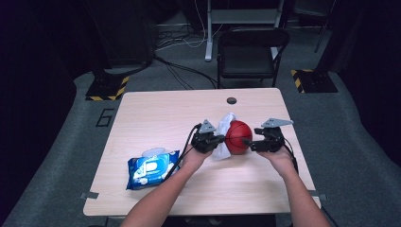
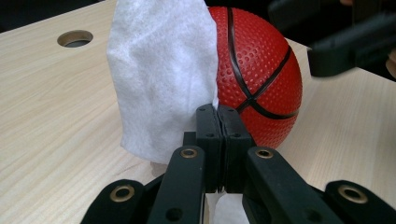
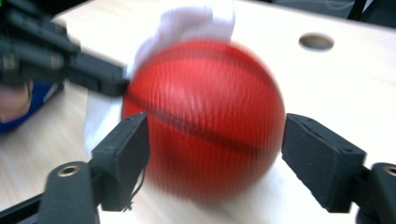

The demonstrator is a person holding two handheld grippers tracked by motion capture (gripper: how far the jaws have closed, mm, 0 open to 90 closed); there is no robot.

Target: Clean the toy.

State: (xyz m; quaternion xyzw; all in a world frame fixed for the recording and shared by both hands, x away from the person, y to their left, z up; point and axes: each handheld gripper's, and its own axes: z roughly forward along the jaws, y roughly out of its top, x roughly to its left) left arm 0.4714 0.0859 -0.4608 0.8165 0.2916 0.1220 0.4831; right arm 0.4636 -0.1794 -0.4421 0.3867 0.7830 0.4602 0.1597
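A red ball [image 1: 238, 136] sits mid-table [image 1: 156, 113]. The left hand-held gripper [image 1: 218, 140] is clamped on a white wipe [image 2: 161, 74] draped against the ball's left side. The right hand-held gripper [image 1: 247, 142] is spread apart around the ball. A blue wipes pack [image 1: 152, 169] lies well left of the ball.
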